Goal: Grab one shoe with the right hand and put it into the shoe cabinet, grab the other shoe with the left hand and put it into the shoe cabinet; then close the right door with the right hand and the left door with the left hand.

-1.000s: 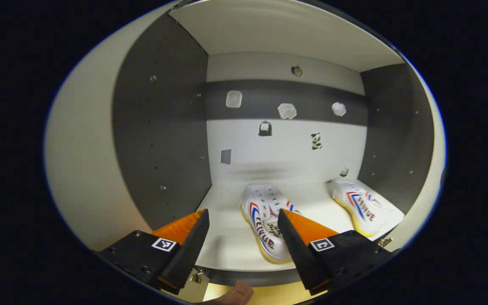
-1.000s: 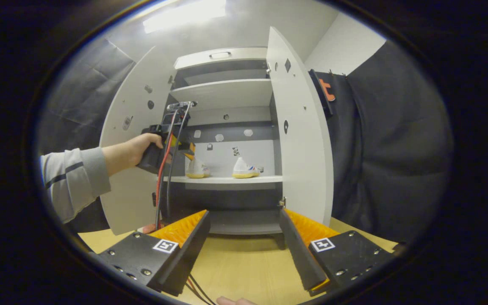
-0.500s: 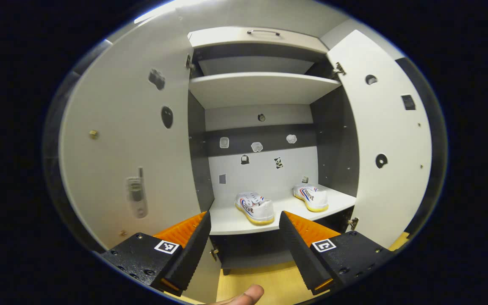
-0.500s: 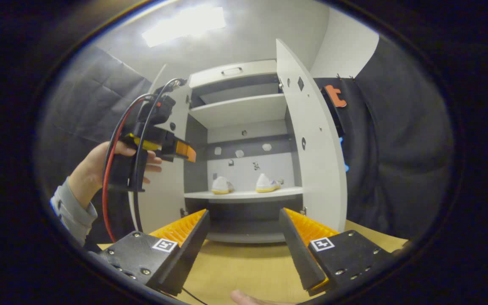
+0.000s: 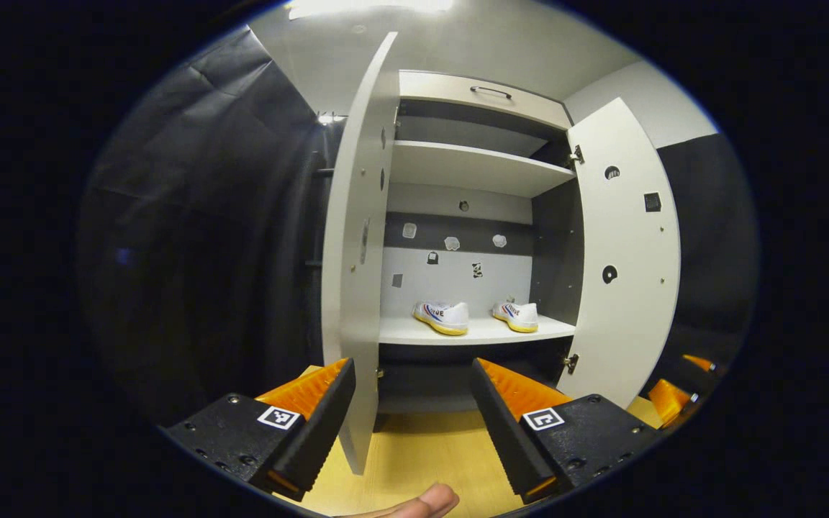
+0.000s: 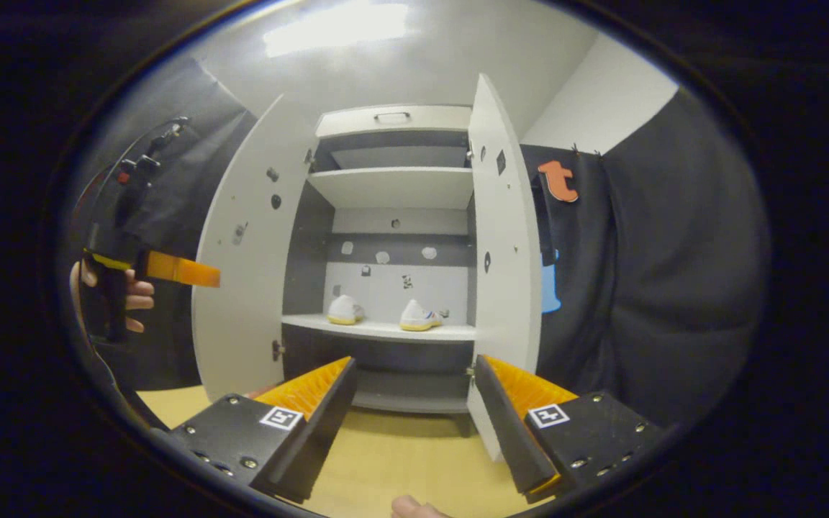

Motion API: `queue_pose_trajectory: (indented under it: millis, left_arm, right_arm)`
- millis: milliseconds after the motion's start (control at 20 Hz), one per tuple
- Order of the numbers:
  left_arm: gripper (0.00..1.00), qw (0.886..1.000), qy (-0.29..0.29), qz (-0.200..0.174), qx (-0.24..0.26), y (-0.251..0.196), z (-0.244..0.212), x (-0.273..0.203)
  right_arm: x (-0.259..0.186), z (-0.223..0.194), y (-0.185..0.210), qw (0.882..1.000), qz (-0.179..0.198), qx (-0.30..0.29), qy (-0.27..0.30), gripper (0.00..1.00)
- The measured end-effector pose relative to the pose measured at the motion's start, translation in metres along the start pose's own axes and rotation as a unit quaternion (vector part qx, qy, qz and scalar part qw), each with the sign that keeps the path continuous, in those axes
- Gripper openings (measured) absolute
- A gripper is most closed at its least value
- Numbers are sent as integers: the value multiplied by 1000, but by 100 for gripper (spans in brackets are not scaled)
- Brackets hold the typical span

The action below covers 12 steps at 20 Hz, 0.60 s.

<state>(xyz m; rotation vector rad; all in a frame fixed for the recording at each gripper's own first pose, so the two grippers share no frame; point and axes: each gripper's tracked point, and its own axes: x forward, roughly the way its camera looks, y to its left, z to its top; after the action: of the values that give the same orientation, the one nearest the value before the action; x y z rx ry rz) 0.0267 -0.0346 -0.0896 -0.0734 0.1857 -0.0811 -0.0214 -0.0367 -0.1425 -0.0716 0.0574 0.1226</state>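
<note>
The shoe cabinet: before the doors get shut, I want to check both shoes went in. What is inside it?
Inside the shoe cabinet, two white shoes sit apart on the middle shelf. The shelf above looks bare; its top surface and the dark space beneath are hidden.

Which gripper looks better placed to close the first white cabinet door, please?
Right, probably: the right gripper hangs open beside the white right door's lower edge, and the task shuts it first.

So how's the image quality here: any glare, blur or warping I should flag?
Left gripper view: sharp, fisheye bows the left door; a ceiling light glares at the top. Right gripper view: the ceiling light blows out, the right door curves, and the shoes are small but clear.
</note>
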Motion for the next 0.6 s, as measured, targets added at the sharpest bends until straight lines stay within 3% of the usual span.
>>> queue_pose_trajectory:
  millis: [50,100,350,450,600]
  left_arm:
    - [93,1000,-9,3,0,5,-3,-3]
    - [97,1000,-17,6,-2,8,-2,-8]
    - [94,999,-47,-11,-16,9,-1,-46]
    - [96,999,-52,-5,-8,17,1,-57]
    - [94,997,-71,-10,-3,18,9,-73]
  right_arm:
    - [-4,13,-10,1000,-5,-18,-3,98]
    - [-11,27,-21,999,-11,-31,-7,98]
    - [-32,82,-78,997,-38,-72,0,98]
    - [-36,90,-94,997,-26,-66,20,98]
    - [-32,98,-142,997,-40,-52,43,98]
